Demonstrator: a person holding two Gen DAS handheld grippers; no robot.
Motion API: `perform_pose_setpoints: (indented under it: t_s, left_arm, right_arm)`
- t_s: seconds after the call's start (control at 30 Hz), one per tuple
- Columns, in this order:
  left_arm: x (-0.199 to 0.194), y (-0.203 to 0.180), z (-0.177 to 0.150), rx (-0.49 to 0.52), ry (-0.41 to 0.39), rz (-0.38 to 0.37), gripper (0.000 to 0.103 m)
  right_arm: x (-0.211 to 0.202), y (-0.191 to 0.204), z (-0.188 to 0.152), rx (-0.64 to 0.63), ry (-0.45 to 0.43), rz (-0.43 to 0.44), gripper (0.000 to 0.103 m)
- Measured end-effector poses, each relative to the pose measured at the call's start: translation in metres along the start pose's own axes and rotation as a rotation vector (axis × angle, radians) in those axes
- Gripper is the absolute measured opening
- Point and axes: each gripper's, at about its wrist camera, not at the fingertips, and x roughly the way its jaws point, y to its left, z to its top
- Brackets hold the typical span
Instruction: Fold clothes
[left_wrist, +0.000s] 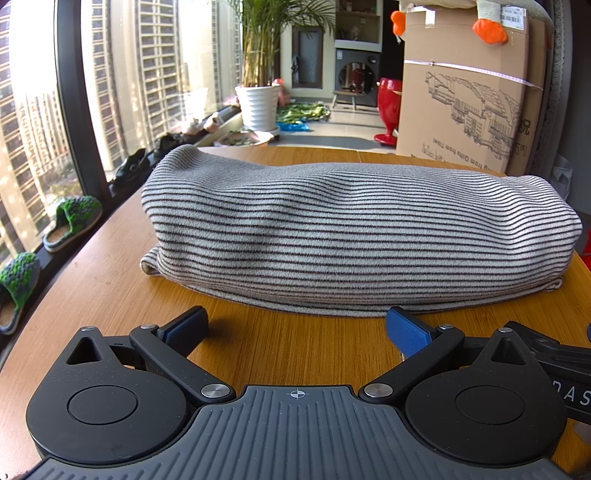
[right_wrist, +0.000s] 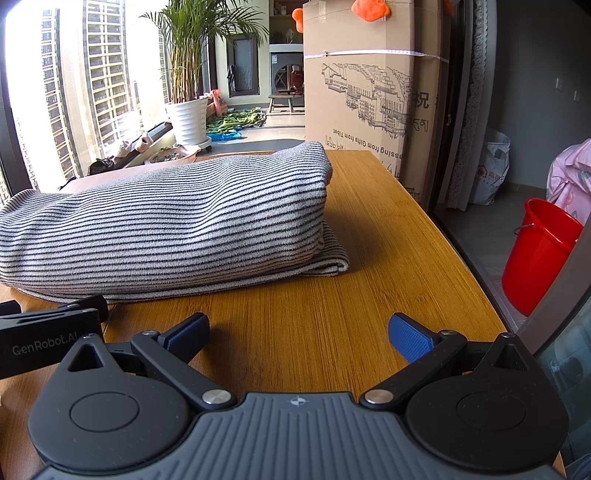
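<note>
**Grippers wide and empty before a folded striped bundle**

Fingers of the left hand-held gripper (left_wrist: 297, 328) are spread wide with nothing between the blue pads, and it sits low over the bamboo-grain wooden worktop (left_wrist: 288, 354). The right hand-held gripper (right_wrist: 299, 332) is spread just as wide, also empty, side by side with the left one.

Straight ahead of the left hand-held gripper, near its fingertips, lies the grey knit garment with thin dark stripes (left_wrist: 351, 236), already doubled into a plump bundle. Its long axis runs crosswise to the fingers, left to right. From the right hand-held gripper the same garment (right_wrist: 177, 229) lies ahead and to the left, its layered end (right_wrist: 332, 254) pointing toward that side.

The left one looks nearer to the near hem; the right one would have to shift leftward to reach that end. The fold appears largely done, perhaps wanting one more halving.
</note>
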Motion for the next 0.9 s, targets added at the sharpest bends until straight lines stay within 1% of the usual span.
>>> perform_pose_setpoints:
  t_s: [0.1, 0.2, 0.3, 0.37, 0.47, 0.57, 0.7, 0.8, 0.9]
  left_arm:
    - [0.0, -0.001, 0.0, -0.002, -0.001, 0.008, 0.103]
    - [0.006, -0.009, 0.005, -0.031, -0.001, 0.045, 0.103]
    - [0.009, -0.01, 0.007, -0.032, 0.0, 0.04, 0.103]
    - [0.009, -0.007, 0.008, -0.014, 0.007, 0.014, 0.103]
    - [0.006, 0.002, 0.01, 0.034, 0.047, -0.047, 0.103]
    - [-0.001, 0.009, 0.008, 0.057, 0.1, -0.068, 0.103]
    - [-0.012, 0.006, 0.0, 0.098, 0.115, -0.11, 0.103]
    - [-0.015, 0.008, -0.002, 0.095, 0.106, -0.114, 0.103]
    - [-0.023, 0.015, -0.007, 0.062, 0.083, -0.089, 0.103]
  right_arm:
    - [0.0, 0.002, 0.001, 0.004, 0.007, -0.011, 0.103]
    - [0.0, 0.001, 0.001, 0.009, 0.006, -0.009, 0.103]
    - [0.001, 0.002, 0.001, 0.008, 0.005, -0.013, 0.103]
    - [0.001, 0.002, 0.001, 0.009, 0.004, -0.013, 0.103]
    - [0.0, 0.003, 0.0, 0.007, 0.003, -0.009, 0.103]
    - [0.001, 0.003, 0.001, 0.003, 0.003, -0.007, 0.103]
    - [0.0, 0.003, 0.001, -0.001, 0.006, -0.002, 0.103]
    - [-0.001, 0.005, 0.001, -0.016, 0.007, 0.014, 0.103]
    - [-0.002, 0.007, -0.001, -0.032, 0.006, 0.032, 0.103]
